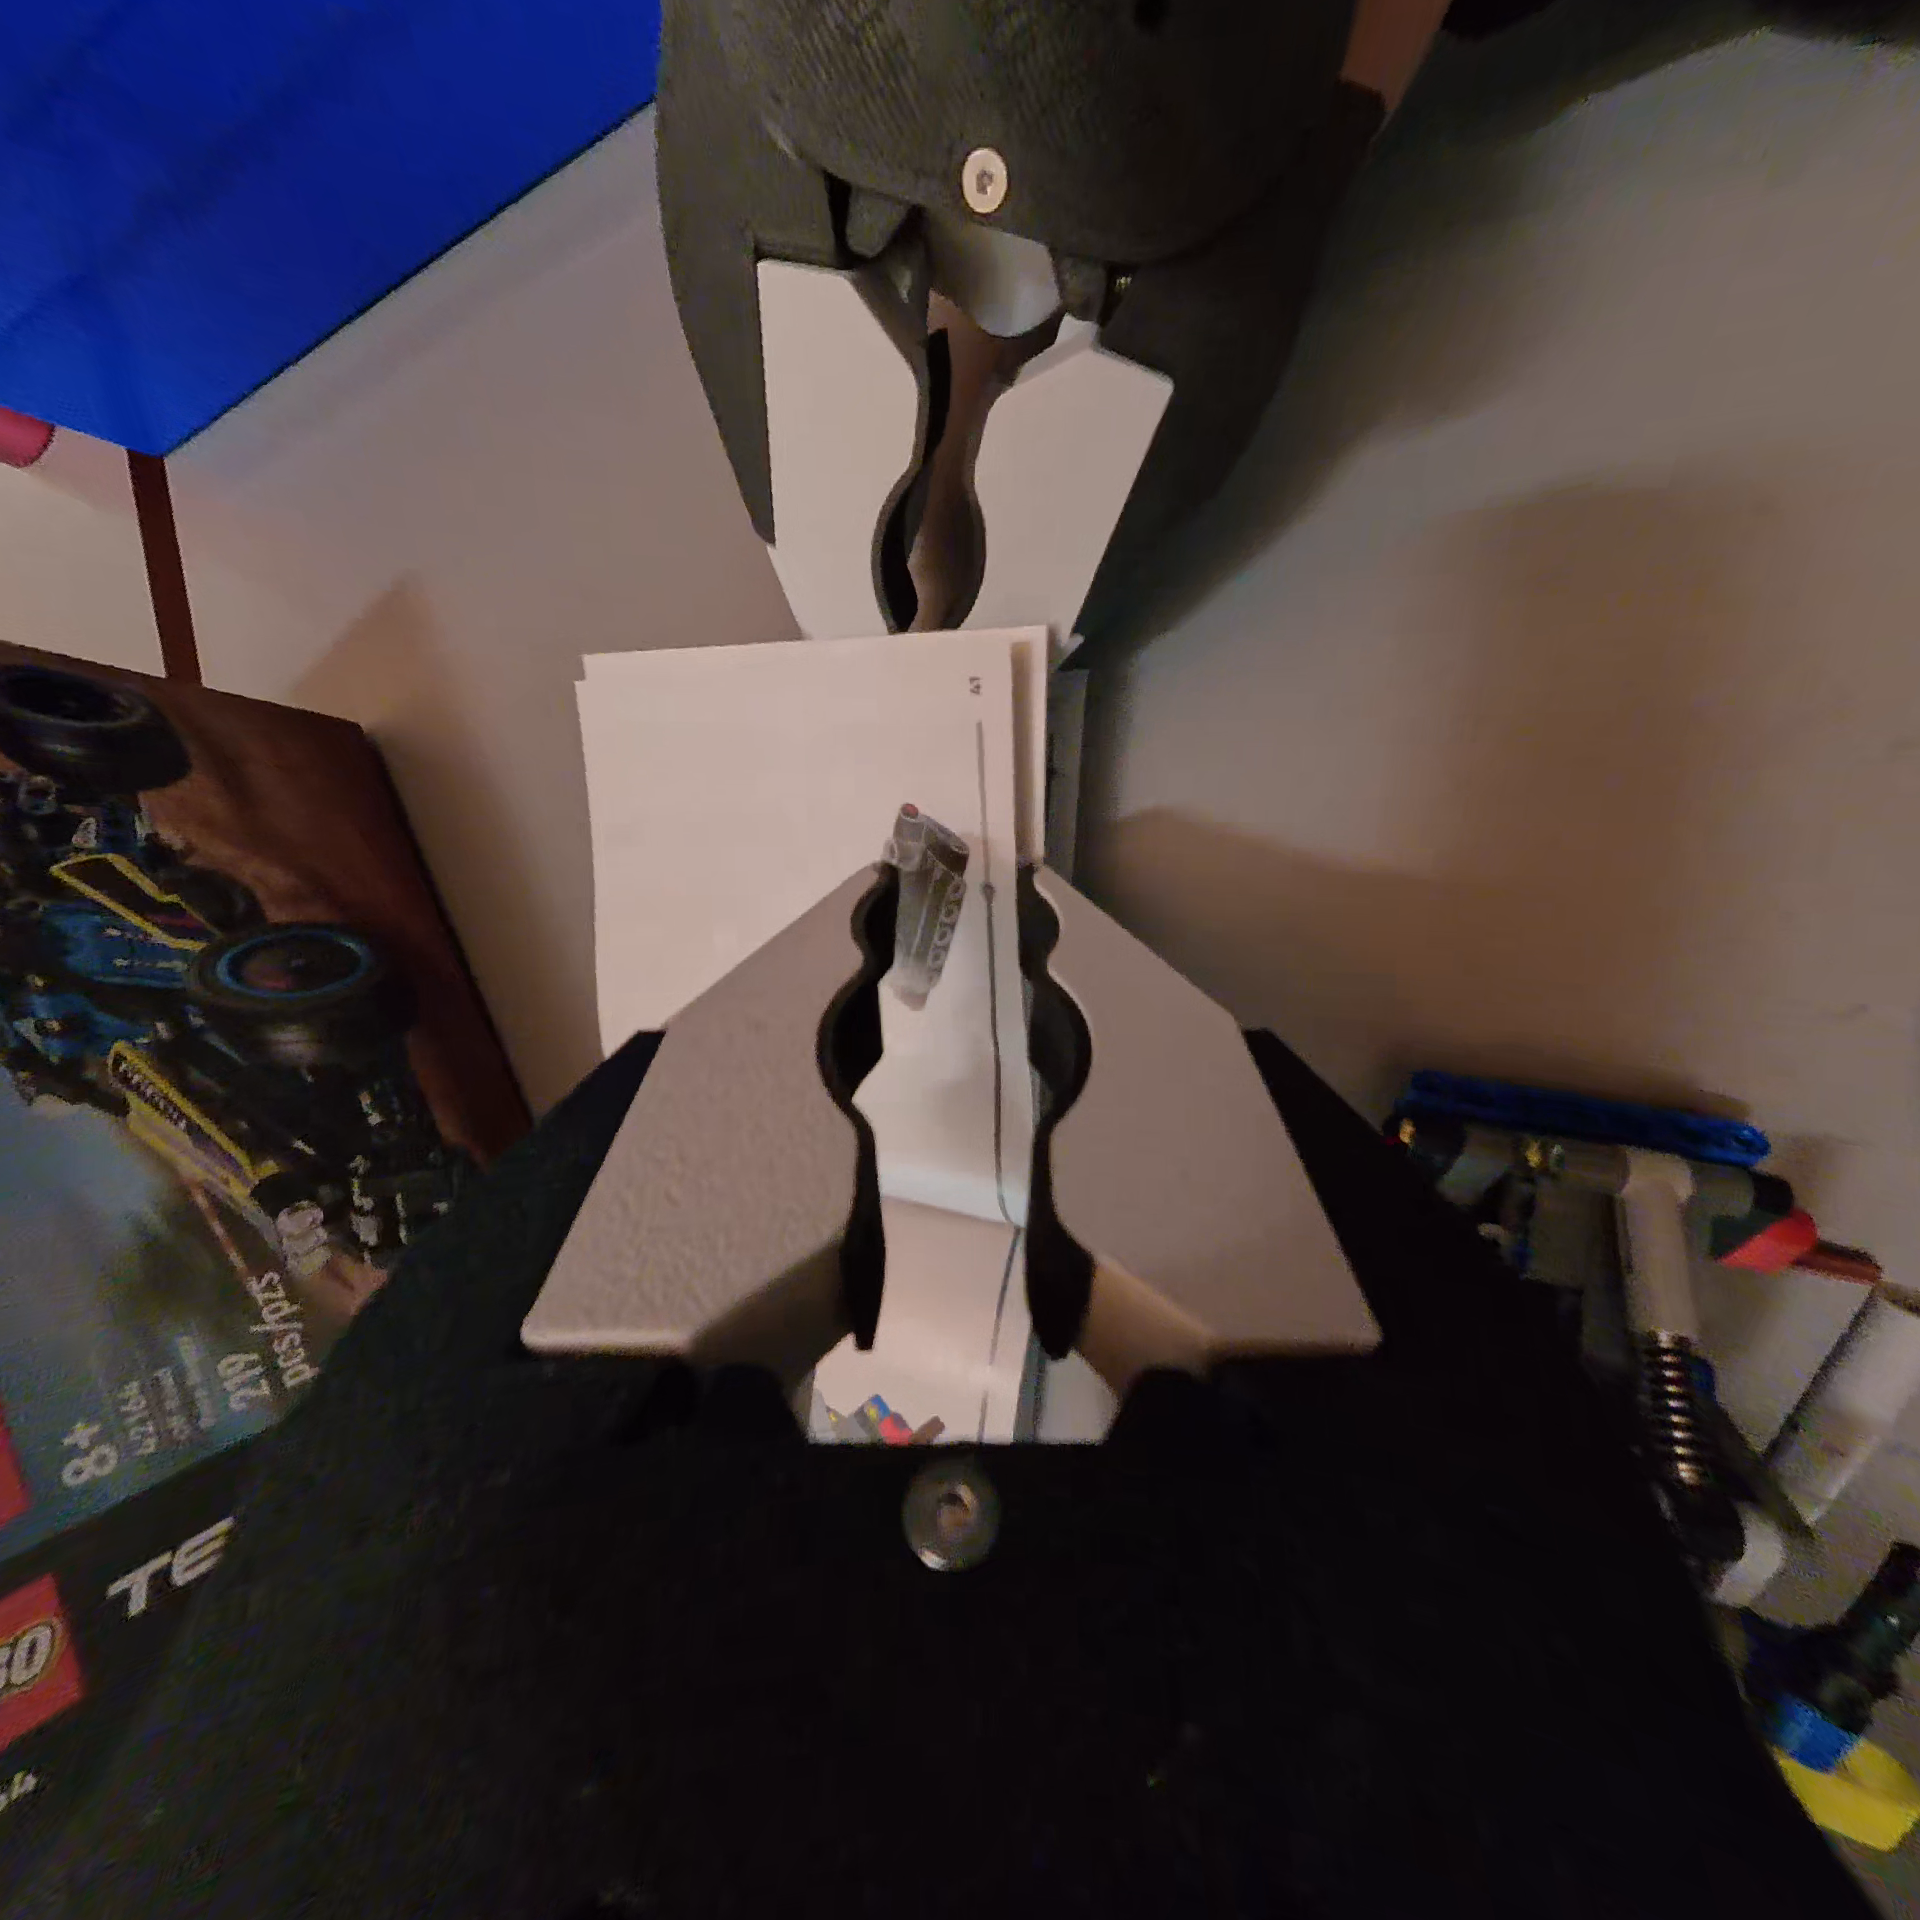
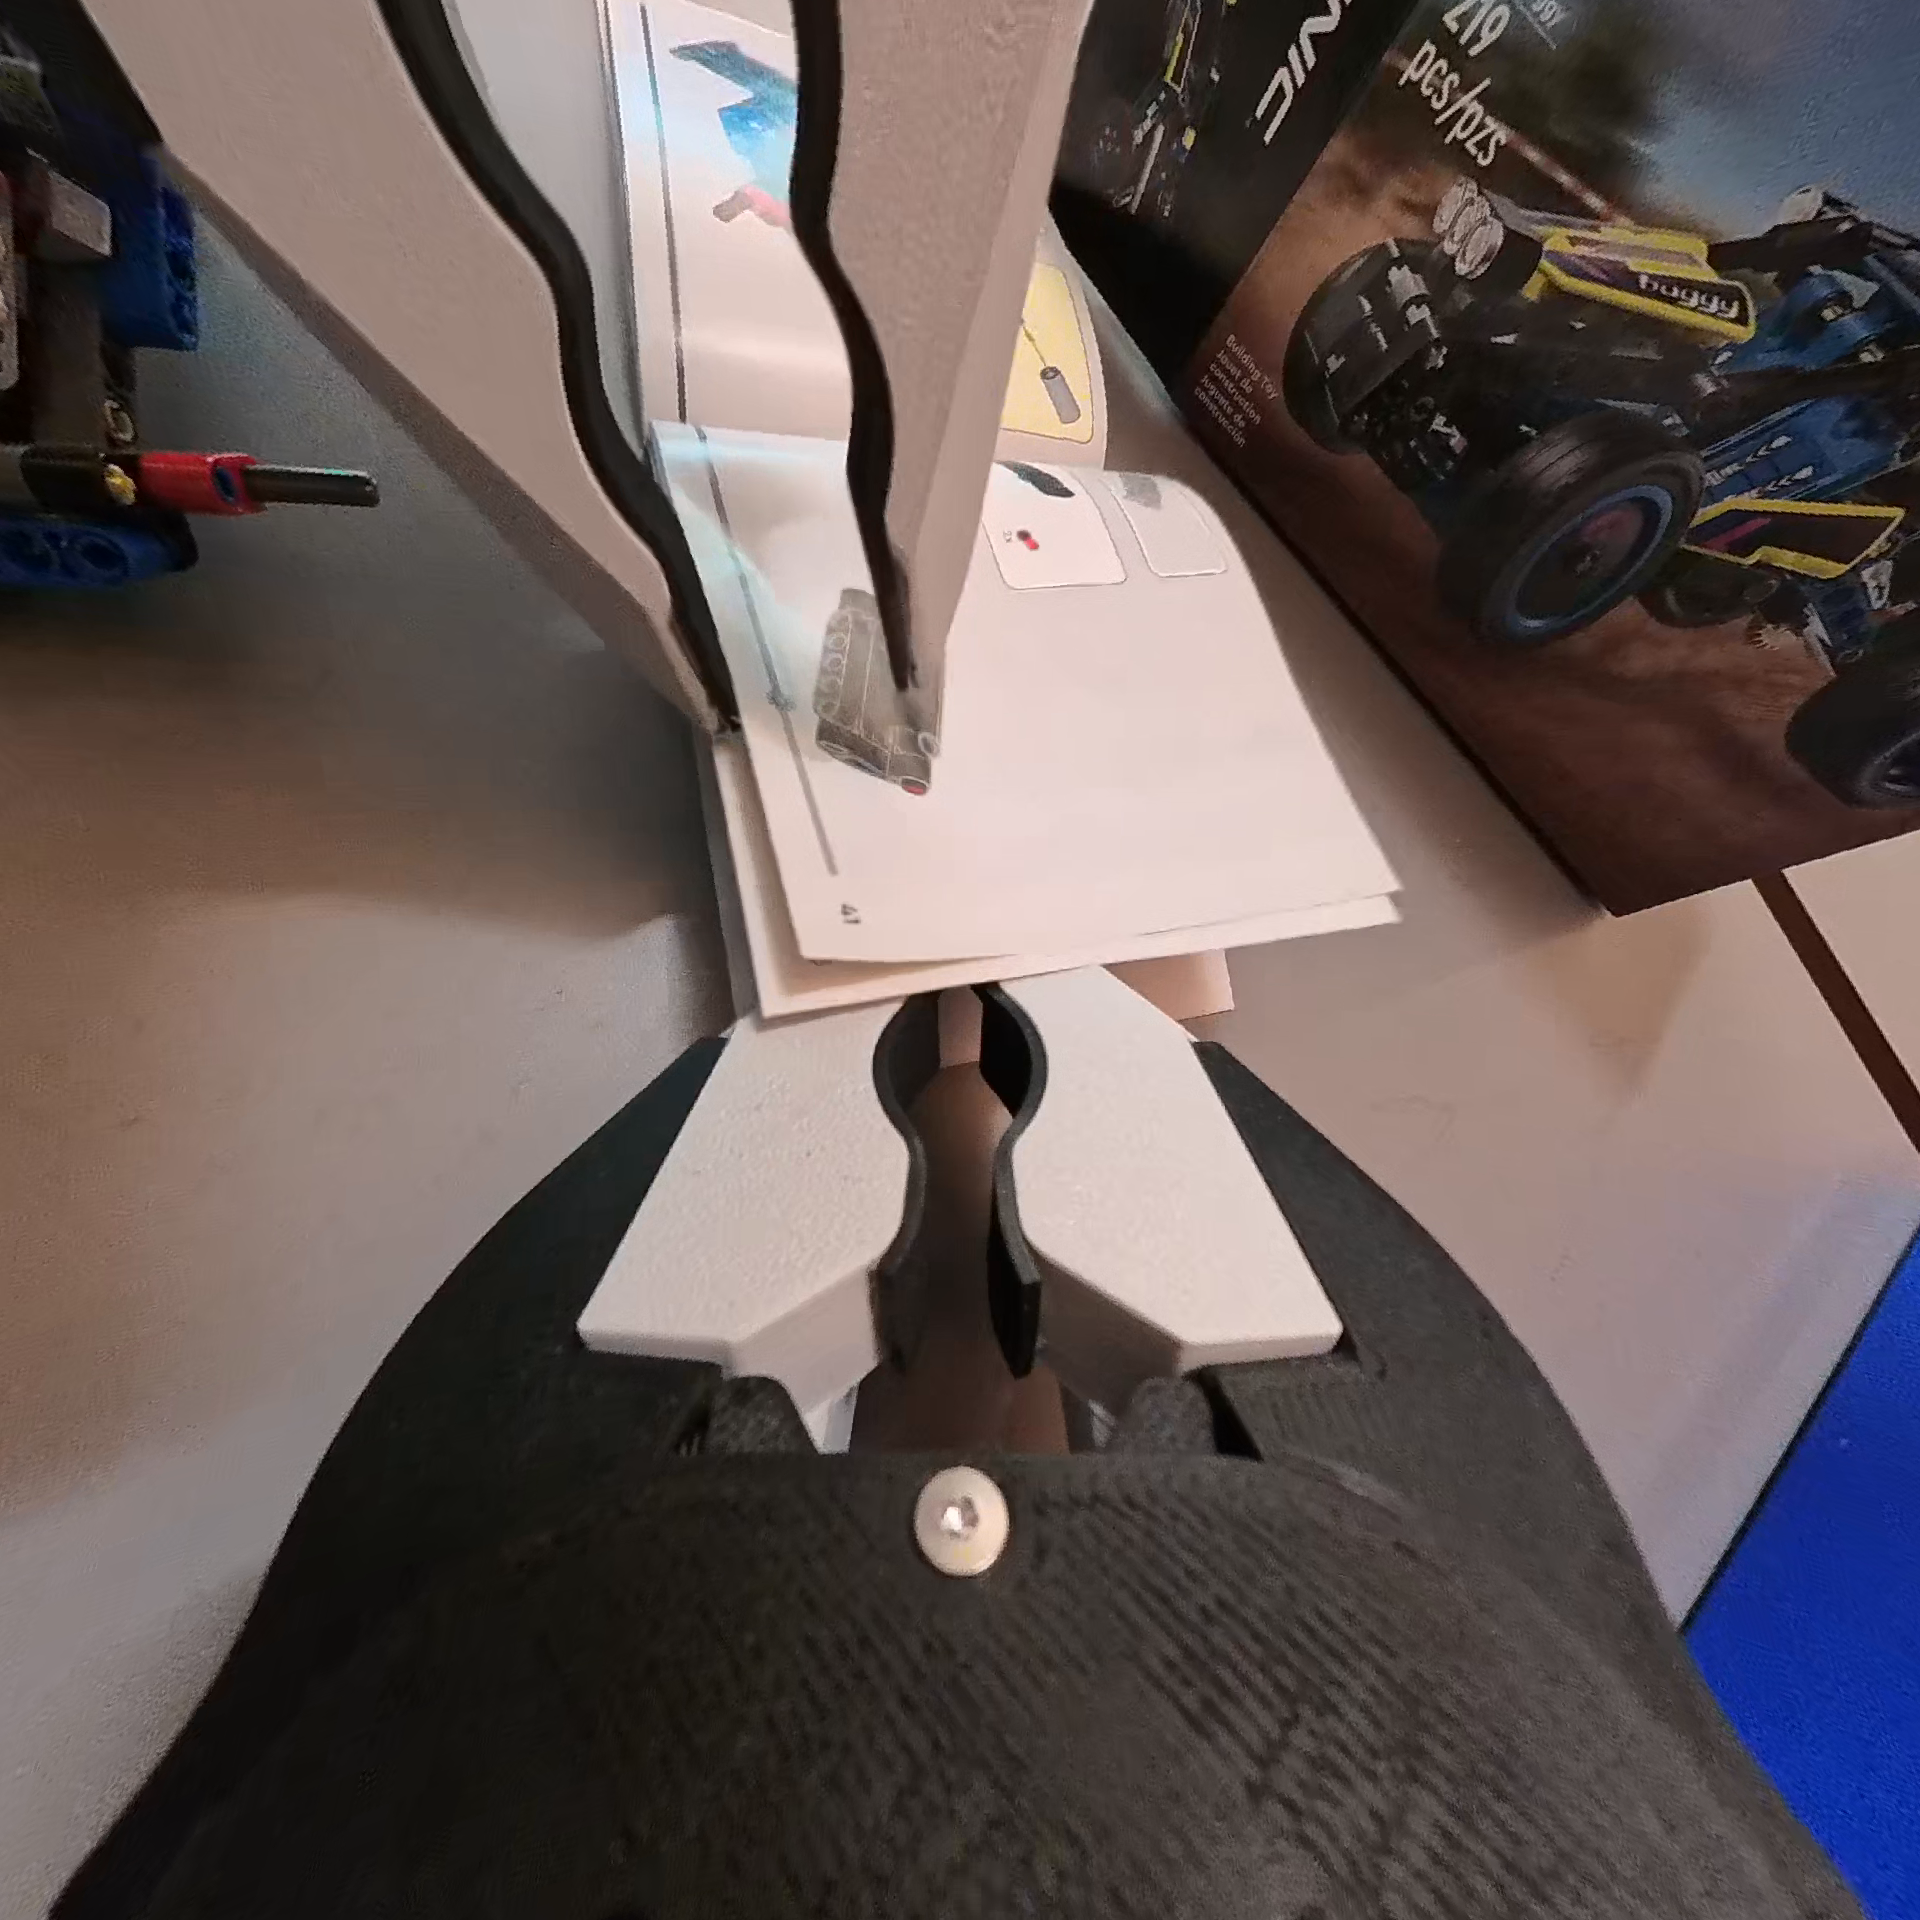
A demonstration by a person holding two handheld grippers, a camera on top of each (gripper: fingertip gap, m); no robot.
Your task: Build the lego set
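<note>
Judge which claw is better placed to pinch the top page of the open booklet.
Left, probably. The left claw stands open, tips down on the booklet, with the top page's edge between its fingers. The right claw is shut, tips only at the booklet's end edge.

My left gripper (image 1: 951, 883) has a matte black, textured body with 1 silver screw at its centre, and 2 pale grey wedge-shaped fingers (image 1: 727, 1143) lined with wavy black rubber pads. My right gripper (image 2: 961, 1003) looks the same: ribbed black shell, 1 bright screw, 2 light grey fingers (image 2: 790, 1174) with scalloped black pads.
</note>
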